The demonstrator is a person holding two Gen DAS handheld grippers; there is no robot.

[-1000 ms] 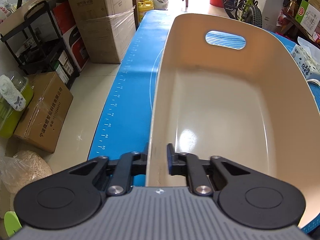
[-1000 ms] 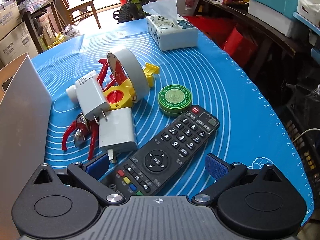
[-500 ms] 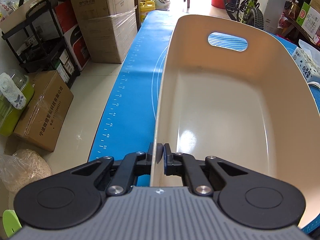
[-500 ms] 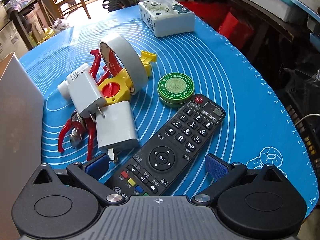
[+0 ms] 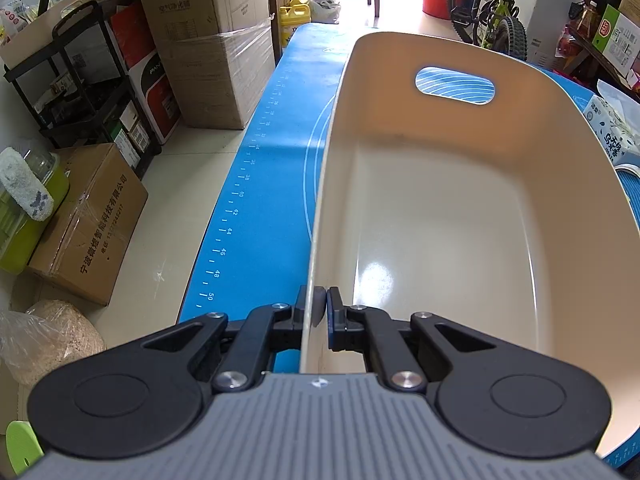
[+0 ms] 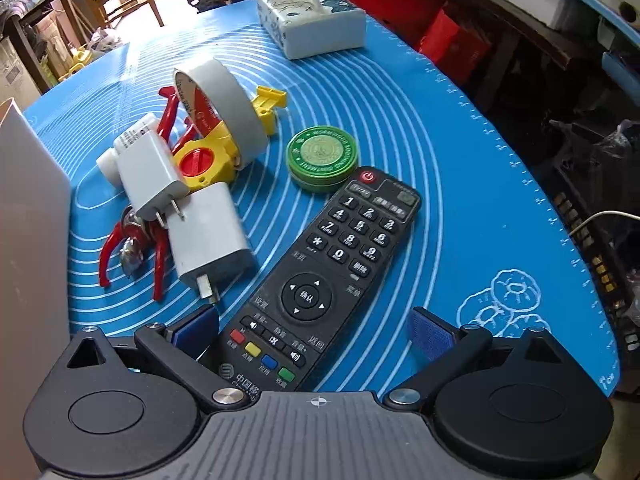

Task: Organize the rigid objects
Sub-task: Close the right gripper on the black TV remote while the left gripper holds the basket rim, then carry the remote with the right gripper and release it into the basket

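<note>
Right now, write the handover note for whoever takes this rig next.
Left gripper: shut on the near wall of the cream bin, which sits on the blue mat and holds nothing yet.
Right gripper: open, straddling the near end of the black remote, not yet closed on it.
On the mat: two white chargers, green ointment tin, tape roll, red pliers, yellow-red toy, tissue box.
Done: bin steadied. Left: everything still to go in, probably the remote first.
</note>
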